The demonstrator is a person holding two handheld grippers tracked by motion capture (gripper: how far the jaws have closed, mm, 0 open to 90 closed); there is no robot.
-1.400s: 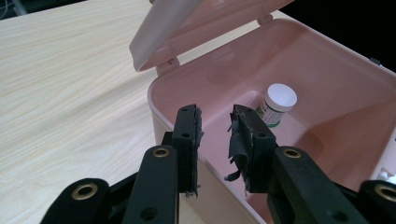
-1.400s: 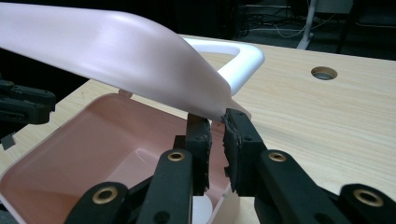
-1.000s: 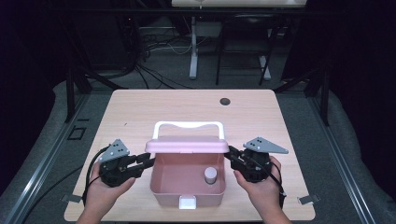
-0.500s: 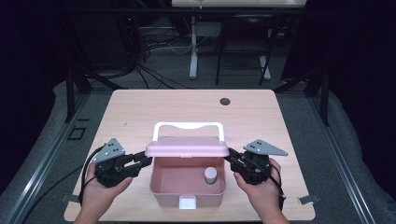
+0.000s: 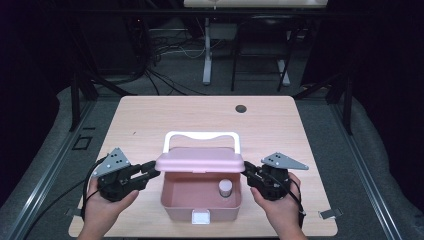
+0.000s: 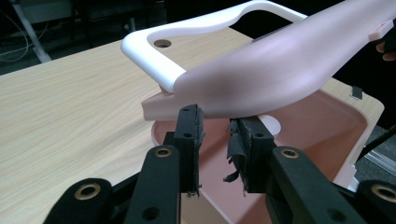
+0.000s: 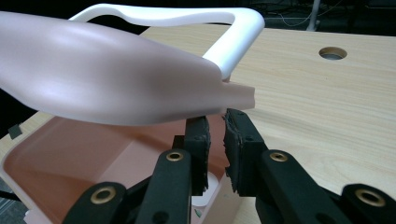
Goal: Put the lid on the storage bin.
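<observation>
**Pink box, lid half up, a gripper at each end**

So the pink box (image 5: pixel 201 200) sits near the front edge of the wooden table (image 5: pixel 150 120), and its lid (image 5: pixel 200 161) is raised, tilted up on the far side with the white handle (image 5: pixel 201 136) standing behind it. Both hands come in from the bottom, palms wrapped round the gripper bodies, both pointing inward at the lid's ends.

The left gripper (image 6: pixel 215 135) has its jaws slightly apart, tips right under the lid's left rim; they've just been closing a bit, nothing pinched between them. The right gripper (image 7: pixel 217 128) has a narrow gap too, tips tucked under the lid's right corner, not clamped on anything I can see. Whether the pads actually touch the lid from below is hard to tell.

Inside the box: one small white-capped jar (image 5: pixel 225 188), partly hidden by the lid. One white latch (image 5: pixel 201 217) in front. One hole (image 5: pixel 241 108) in the table, far side.
</observation>
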